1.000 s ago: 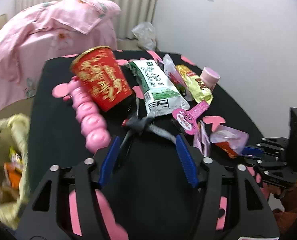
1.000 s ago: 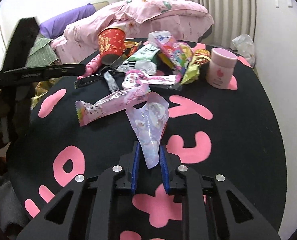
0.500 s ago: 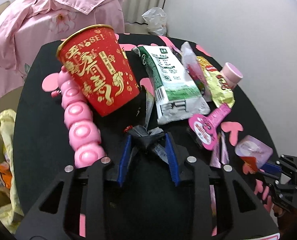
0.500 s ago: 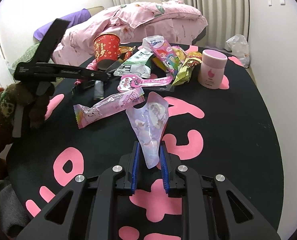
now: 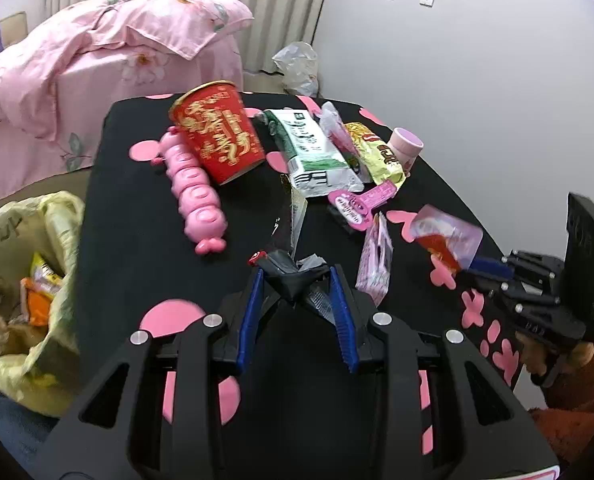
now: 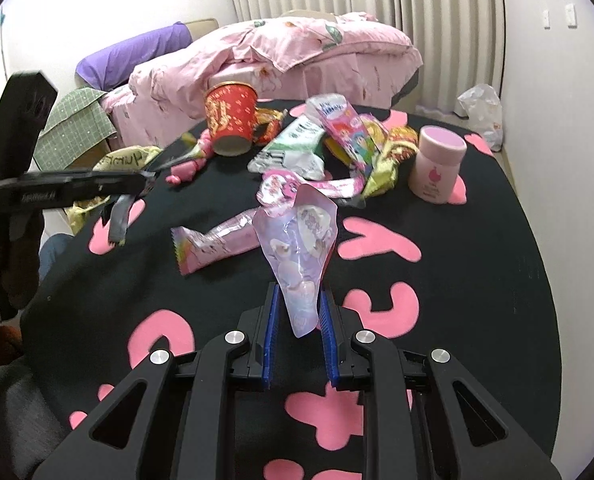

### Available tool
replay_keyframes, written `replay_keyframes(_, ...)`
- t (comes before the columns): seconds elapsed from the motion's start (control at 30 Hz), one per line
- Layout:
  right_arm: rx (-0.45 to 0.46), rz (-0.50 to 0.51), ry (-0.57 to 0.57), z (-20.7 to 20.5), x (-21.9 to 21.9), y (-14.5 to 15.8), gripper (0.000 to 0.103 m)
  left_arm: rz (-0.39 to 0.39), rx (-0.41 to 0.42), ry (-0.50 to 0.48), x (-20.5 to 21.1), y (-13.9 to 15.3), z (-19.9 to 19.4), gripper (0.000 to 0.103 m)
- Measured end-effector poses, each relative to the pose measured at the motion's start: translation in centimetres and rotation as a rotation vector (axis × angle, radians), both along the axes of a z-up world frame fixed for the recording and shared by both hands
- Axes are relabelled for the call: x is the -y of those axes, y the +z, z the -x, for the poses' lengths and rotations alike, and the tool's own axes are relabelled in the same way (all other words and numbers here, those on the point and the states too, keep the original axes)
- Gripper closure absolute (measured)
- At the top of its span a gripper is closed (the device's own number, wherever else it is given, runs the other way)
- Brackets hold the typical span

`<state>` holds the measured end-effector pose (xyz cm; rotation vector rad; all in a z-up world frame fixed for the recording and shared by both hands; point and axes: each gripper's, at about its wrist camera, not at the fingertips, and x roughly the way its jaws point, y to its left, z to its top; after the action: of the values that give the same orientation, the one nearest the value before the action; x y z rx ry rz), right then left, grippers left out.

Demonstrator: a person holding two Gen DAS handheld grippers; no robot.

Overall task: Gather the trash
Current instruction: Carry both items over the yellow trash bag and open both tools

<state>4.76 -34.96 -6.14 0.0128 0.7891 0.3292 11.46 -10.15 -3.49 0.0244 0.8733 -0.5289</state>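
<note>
My left gripper [image 5: 295, 280] is shut on a dark crumpled wrapper [image 5: 291, 274], held just above the black table with pink shapes [image 5: 137, 216]. From the right wrist view the same wrapper [image 6: 119, 220] hangs from the left gripper [image 6: 147, 178] over the table's left edge. A lilac see-through pouch [image 6: 297, 236] stands upright between the pads of my right gripper [image 6: 298, 304], which is shut on it. In the left wrist view that pouch [image 5: 449, 236] and the right gripper [image 5: 493, 270] sit at the right. An open yellow trash bag [image 5: 25, 280] with wrappers inside hangs at the table's left side.
On the table lie a red paper cup [image 5: 217, 136], a pink beaded toy [image 5: 195, 196], a green-white pouch [image 5: 313, 152], a yellow snack bag [image 5: 377, 156], a pink jar [image 6: 437, 164] and a pink wrapper [image 6: 217, 244]. A pink-covered bed [image 6: 297, 52] stands behind it.
The left gripper closed on the dark wrapper, then drew it back from the pile towards the near left. The right gripper and its pouch stayed put.
</note>
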Motion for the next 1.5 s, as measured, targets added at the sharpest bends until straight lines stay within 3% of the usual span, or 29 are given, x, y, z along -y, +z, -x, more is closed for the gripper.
replay_keyframes(0.43,0.098,0.040,0.133,-1.8,-6.7,5.3,0.083,0.080,0.076,0.192,-8.8,2.1,1.2,0.071)
replay_keyframes(0.67,0.162,0.072,0.264,-4.1,-13.5,8.6,0.083,0.121,0.131,0.396,-17.6,4.0,1.0,0.071)
replay_keyframes(1.03,0.146,0.080,0.401,-7.7,-22.1,9.5,0.083,0.163,0.140,0.593,-27.5,2.9,1.3,0.071)
replay_keyframes(1.13,0.134,0.091,0.436,-9.0,-23.9,9.3,0.083,0.184,0.108,0.589,-28.5,1.5,0.7,0.071)
replay_keyframes(1.23,0.119,0.106,0.466,-10.9,-25.7,8.7,0.083,0.205,0.051,0.515,-28.1,0.1,-1.2,0.071)
replay_keyframes(1.5,0.034,0.123,0.526,-15.5,-29.4,5.9,0.083,0.018,-0.099,0.460,-26.4,-5.4,-7.5,0.071)
